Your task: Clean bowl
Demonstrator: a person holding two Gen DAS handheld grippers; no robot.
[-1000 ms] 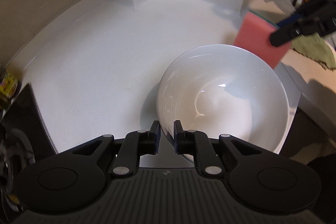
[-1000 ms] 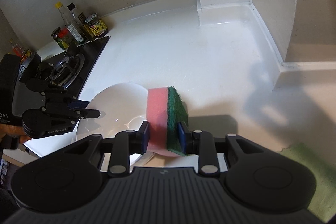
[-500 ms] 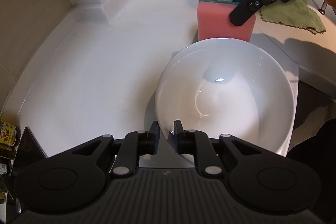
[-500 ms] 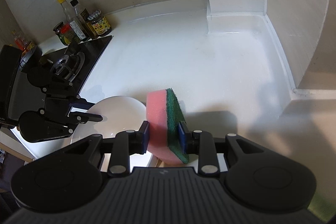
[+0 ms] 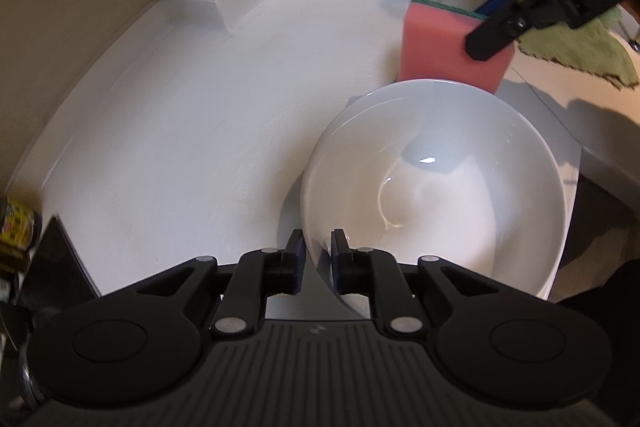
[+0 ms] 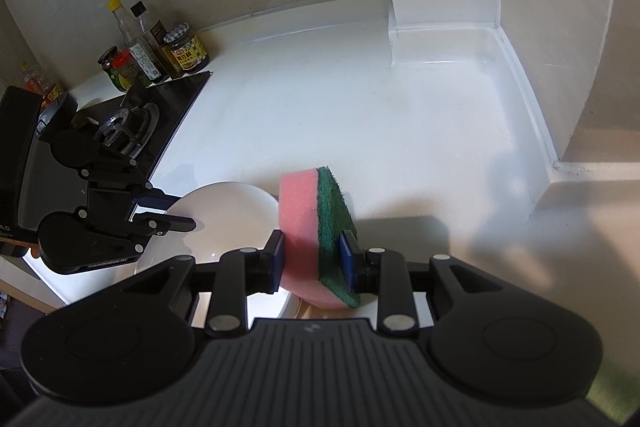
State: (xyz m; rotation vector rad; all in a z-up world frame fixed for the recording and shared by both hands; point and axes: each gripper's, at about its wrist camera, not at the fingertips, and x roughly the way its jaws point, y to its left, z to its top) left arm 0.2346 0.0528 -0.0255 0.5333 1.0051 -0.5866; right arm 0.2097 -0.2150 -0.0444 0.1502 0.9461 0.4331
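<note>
One white bowl [image 5: 436, 187] sits empty beside a pink sponge [image 5: 444, 47].

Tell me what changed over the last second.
The left gripper has just been opening its jaws around the bowl rim, which stands between them with a gap showing. The sponge, seen from the left wrist, shifted from beside the bowl to behind its far rim. The right gripper stays clamped on the sponge; the bowl rests on the counter.

Condiment bottles [image 6: 154, 47] beside gas stove [image 6: 132, 127]
</note>
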